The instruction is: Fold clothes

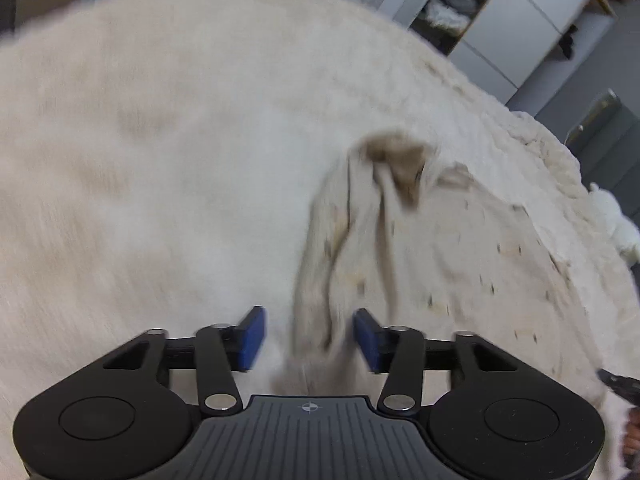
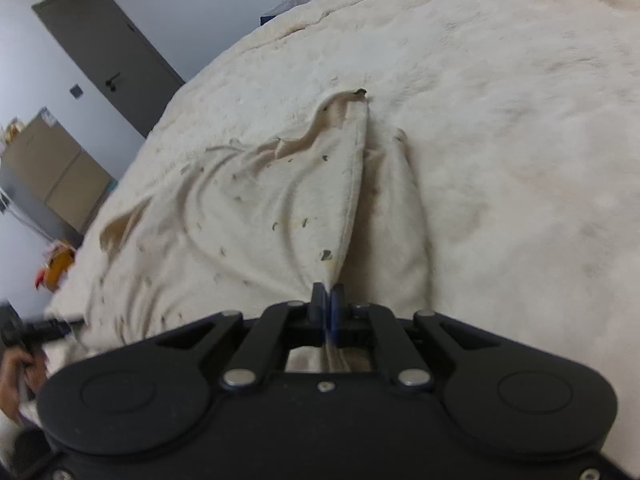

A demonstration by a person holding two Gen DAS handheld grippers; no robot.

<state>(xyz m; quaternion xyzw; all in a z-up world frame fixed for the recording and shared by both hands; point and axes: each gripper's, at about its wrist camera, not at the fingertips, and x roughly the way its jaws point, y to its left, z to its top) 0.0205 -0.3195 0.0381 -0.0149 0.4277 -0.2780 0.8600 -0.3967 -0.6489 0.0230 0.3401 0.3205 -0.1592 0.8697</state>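
Now garment (image 2: 256, 208) long axis fwd, right tool (image 2: 329, 300) clamped

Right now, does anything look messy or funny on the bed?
Yes. The garment lies rumpled on the blanket, with wrinkles and one flap turned up. The right gripper pinches its edge; the left gripper is open around a bunched fold.

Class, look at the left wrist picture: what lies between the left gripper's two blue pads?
In the left wrist view, a bunched fold of the cream speckled garment runs between the pads of the left gripper, which stand apart, over the fluffy blanket.
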